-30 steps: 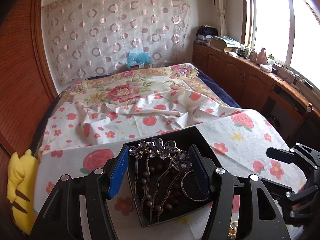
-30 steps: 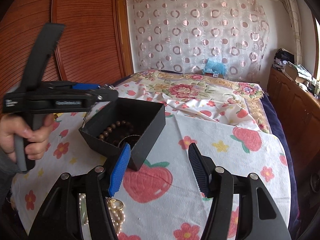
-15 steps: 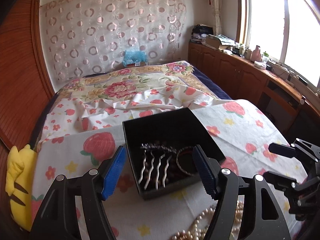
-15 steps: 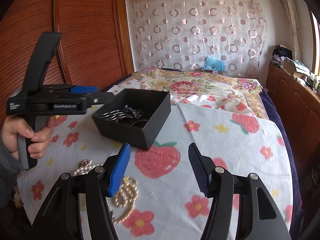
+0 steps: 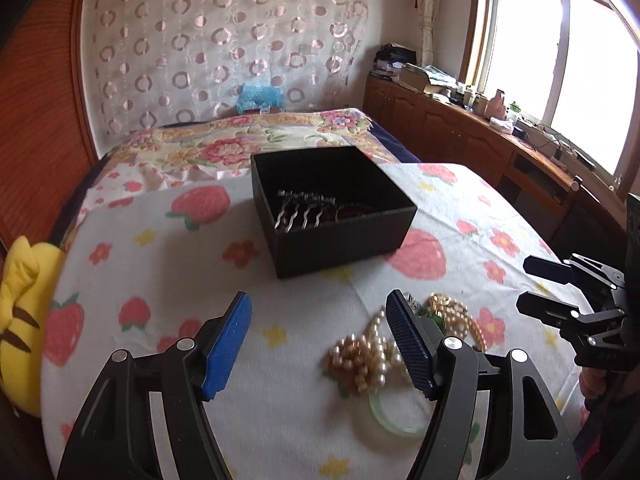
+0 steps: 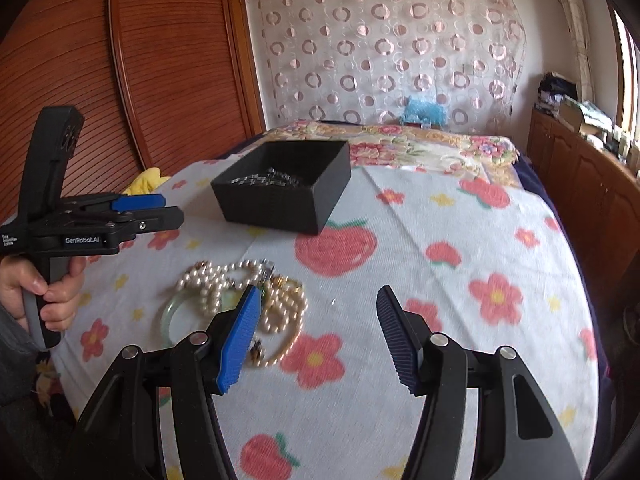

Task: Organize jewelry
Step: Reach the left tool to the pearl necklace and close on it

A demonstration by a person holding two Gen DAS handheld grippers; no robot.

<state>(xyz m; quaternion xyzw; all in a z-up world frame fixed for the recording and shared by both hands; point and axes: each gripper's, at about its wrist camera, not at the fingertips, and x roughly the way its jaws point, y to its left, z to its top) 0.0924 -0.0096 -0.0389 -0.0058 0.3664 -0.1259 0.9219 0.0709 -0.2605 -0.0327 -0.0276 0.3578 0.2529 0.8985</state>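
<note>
Both claws, left [image 5: 318, 344] and right [image 6: 316, 336], gape empty above the bed [image 6: 460, 280]. The tangled pearl strands [image 6: 244, 292] overlie a jade bangle [image 6: 170, 316]; a careless pinch could drag everything together, missing the black box [image 6: 280, 196].

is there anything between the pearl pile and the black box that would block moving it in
Nothing visible. Only bare flowered cloth lies between the pearl necklaces and the open black box. The box has no lid on; a hair comb already lies inside.
</note>
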